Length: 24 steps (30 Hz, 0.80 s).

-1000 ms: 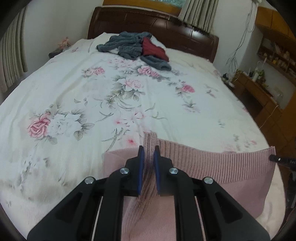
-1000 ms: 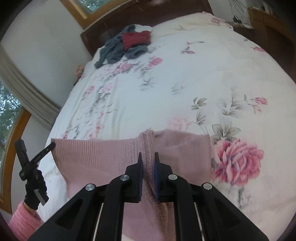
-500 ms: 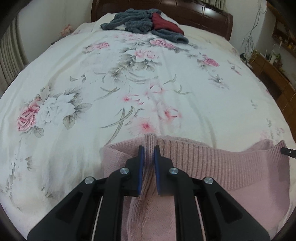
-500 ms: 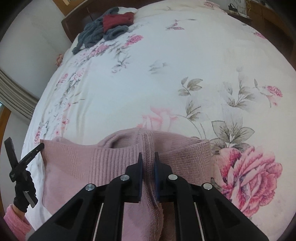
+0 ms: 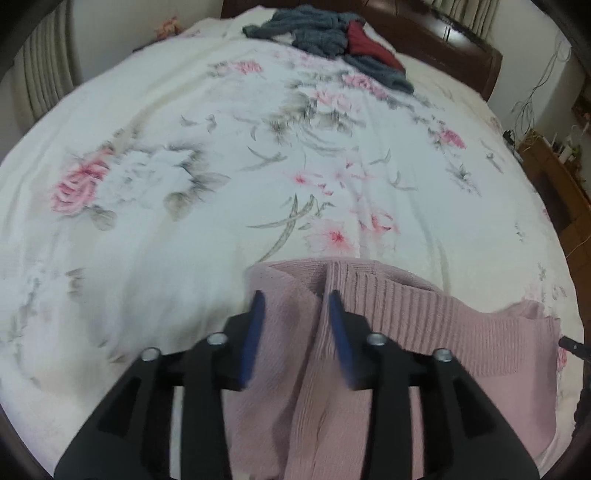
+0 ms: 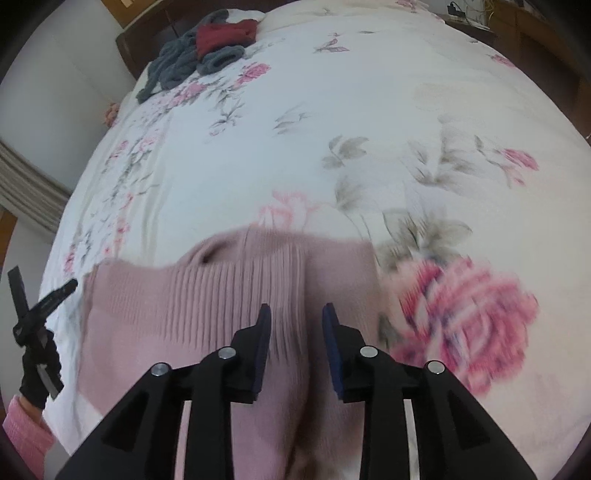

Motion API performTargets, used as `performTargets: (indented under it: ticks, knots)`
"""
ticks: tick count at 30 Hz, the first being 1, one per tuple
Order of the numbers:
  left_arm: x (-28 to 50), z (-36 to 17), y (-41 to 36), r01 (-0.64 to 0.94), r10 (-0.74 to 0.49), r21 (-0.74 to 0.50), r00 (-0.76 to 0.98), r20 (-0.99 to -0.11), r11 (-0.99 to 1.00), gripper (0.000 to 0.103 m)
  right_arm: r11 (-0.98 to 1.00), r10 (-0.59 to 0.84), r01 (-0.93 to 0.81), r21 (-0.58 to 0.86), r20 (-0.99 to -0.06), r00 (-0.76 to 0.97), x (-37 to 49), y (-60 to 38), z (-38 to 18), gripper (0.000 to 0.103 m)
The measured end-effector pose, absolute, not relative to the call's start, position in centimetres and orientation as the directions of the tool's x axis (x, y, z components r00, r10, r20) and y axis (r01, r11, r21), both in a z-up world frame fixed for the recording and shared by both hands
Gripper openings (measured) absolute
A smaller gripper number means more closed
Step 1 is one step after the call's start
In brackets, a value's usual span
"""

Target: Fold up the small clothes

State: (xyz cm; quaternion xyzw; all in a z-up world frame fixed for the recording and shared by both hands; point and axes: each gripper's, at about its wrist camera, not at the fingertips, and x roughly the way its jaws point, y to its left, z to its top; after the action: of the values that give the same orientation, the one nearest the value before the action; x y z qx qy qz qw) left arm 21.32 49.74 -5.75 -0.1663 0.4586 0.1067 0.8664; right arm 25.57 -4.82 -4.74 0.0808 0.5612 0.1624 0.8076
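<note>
One wide bed fills both views, spread with a white floral quilt printed with pink roses and grey-green leaves; a large rose shows blurred just right of the right gripper in its own view. A dark wooden headboard closes the far end, with pale walls behind it, pleated curtains at the left side of the room and a wooden cabinet with small items on top along the right. Near the headboard lies a heap of grey clothes with a dark red garment tucked into it. At the near edge of the bed rests the pink knitted sweater, its ribbed band turned toward the headboard and partly folded over. The left gripper and the right gripper each hang over a ridge of the sweater with jaws parted, gripping nothing. In the right wrist view a black-gloved hand with a pink sleeve shows at the left edge
</note>
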Motion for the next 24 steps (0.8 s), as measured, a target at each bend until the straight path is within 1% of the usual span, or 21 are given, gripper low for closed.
performTargets:
  ticks: [1, 5, 6, 9, 12, 14, 15, 16, 18, 19, 22, 24]
  knots:
    - [20.8, -5.4, 49.5, -0.333, 0.038, -0.183, 0.561, -0.827, 0.925, 0.042, 0.930, 0.363, -0.180, 0.320, -0.877, 0.314, 24.5, -5.2, -4.4, 0.033]
    - [18.0, -3.9, 47.4, -0.291, 0.040, -0.161, 0.580, -0.813, 0.943, 0.046, 0.908, 0.411, -0.215, 0.361, -0.869, 0.276, 19.8, -6.0, -3.7, 0.036]
    - [17.4, -3.7, 46.8, -0.276, 0.029, -0.165, 0.584, -0.811, 0.947, 0.048, 0.901, 0.424, -0.220, 0.374, -0.867, 0.261, 18.3, -6.2, -3.7, 0.038]
    - [15.3, -3.8, 44.0, -0.214, 0.002, -0.149, 0.577, -0.817, 0.965, 0.054, 0.884, 0.460, -0.216, 0.415, -0.857, 0.233, 14.9, -6.7, -4.0, 0.038]
    - [13.9, -4.6, 41.5, -0.157, -0.027, -0.136, 0.556, -0.831, 0.978, 0.055, 0.859, 0.508, -0.204, 0.470, -0.836, 0.210, 12.8, -7.0, -4.3, 0.038]
    - [13.2, -5.4, 40.0, -0.123, -0.041, -0.127, 0.539, -0.841, 0.984, 0.057, 0.856, 0.511, -0.192, 0.479, -0.842, 0.175, 11.6, -6.6, -5.2, 0.038]
    - [13.1, -5.9, 39.5, -0.114, -0.046, -0.124, 0.527, -0.848, 0.986, 0.057, 0.855, 0.510, -0.201, 0.478, -0.844, 0.164, 11.1, -6.2, -5.5, 0.036]
    - [13.0, -6.4, 39.1, -0.112, -0.051, -0.126, 0.514, -0.857, 0.986, 0.057, 0.859, 0.501, -0.210, 0.467, -0.851, 0.157, 10.8, -5.9, -5.8, 0.025]
    - [12.9, -7.4, 38.9, -0.119, -0.071, -0.146, 0.484, -0.872, 0.982, 0.057, 0.875, 0.468, -0.214, 0.434, -0.873, 0.140, 10.6, -5.4, -6.2, 0.012]
    - [13.0, -8.0, 38.9, -0.124, -0.088, -0.163, 0.464, -0.882, 0.979, 0.057, 0.878, 0.461, -0.218, 0.426, -0.876, 0.143, 10.6, -5.3, -6.1, 0.009]
    - [13.0, -9.2, 39.3, -0.138, -0.086, -0.161, 0.431, -0.898, 0.977, 0.057, 0.878, 0.453, -0.247, 0.411, -0.879, 0.149, 10.3, -5.3, -5.1, 0.008]
    - [12.9, -9.7, 39.5, -0.143, -0.090, -0.165, 0.422, -0.902, 0.976, 0.057, 0.886, 0.423, -0.280, 0.370, -0.892, 0.158, 10.1, -5.1, -4.6, 0.008]
